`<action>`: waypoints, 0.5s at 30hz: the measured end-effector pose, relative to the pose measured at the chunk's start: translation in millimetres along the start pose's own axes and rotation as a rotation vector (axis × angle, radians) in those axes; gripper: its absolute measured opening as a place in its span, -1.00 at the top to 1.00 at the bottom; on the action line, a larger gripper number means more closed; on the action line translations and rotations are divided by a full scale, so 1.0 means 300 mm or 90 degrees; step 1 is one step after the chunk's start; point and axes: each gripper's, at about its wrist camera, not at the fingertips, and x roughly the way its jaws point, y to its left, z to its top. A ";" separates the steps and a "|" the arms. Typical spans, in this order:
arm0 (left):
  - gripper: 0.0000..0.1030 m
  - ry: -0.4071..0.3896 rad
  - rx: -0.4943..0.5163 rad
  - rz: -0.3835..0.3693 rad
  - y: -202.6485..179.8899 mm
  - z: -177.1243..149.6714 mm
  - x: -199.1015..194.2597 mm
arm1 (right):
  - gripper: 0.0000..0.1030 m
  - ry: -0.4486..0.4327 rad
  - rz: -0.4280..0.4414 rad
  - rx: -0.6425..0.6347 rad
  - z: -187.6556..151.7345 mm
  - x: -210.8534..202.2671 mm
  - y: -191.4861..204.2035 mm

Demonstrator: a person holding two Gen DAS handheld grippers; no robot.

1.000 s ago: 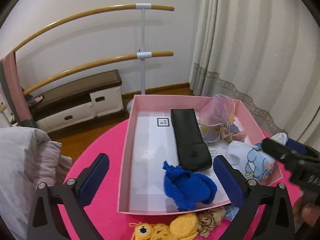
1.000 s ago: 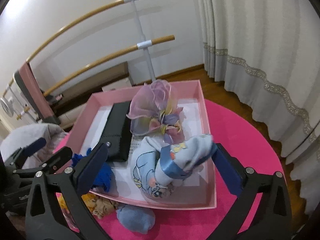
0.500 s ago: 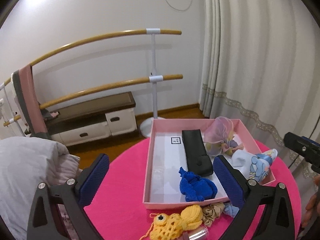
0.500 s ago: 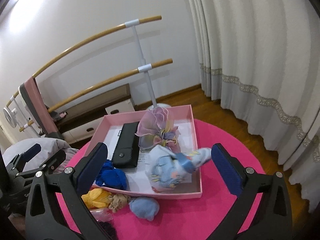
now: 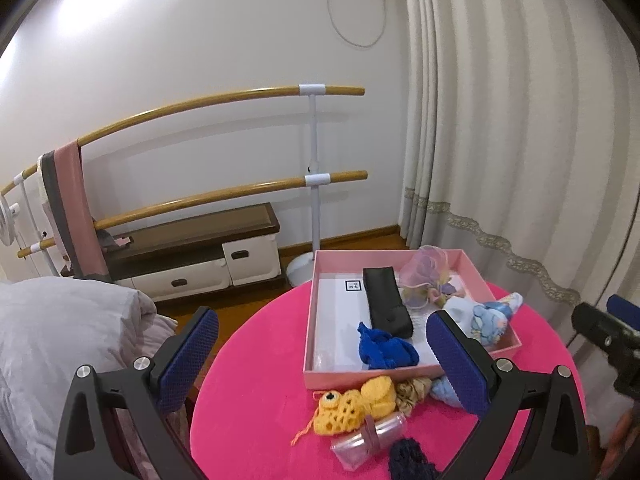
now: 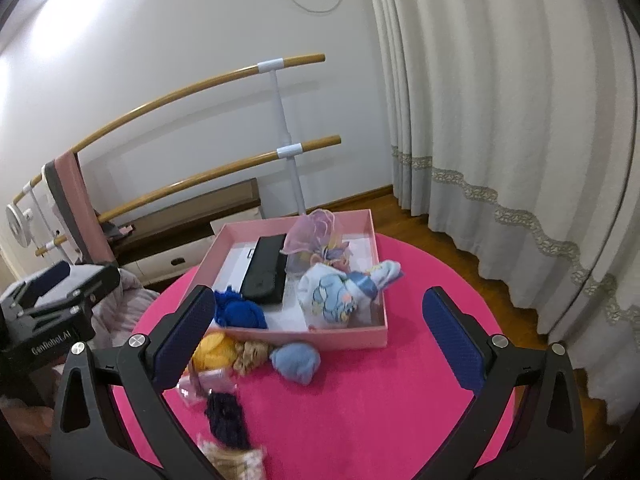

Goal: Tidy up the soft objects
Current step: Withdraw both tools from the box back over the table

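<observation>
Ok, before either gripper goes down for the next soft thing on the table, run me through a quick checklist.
1. Left gripper open and empty: ok.
2. Right gripper open and empty: ok.
3. Soft items still outside the pink box: not ok; light blue bundle, yellow crochet toy, beige scrunchie and dark blue knit piece lie on the table.
4. Free space in the box: ok, white floor bare at its left side.
5. Clear plastic tube touches the yellow toy: not ok, may get dragged.
6. Whether the bundle is tied or loose: cannot tell.
</observation>
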 end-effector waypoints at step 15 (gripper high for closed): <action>-1.00 0.017 -0.024 -0.013 0.043 -0.119 -0.262 | -1.00 0.017 -0.010 -0.015 -0.183 -0.153 0.010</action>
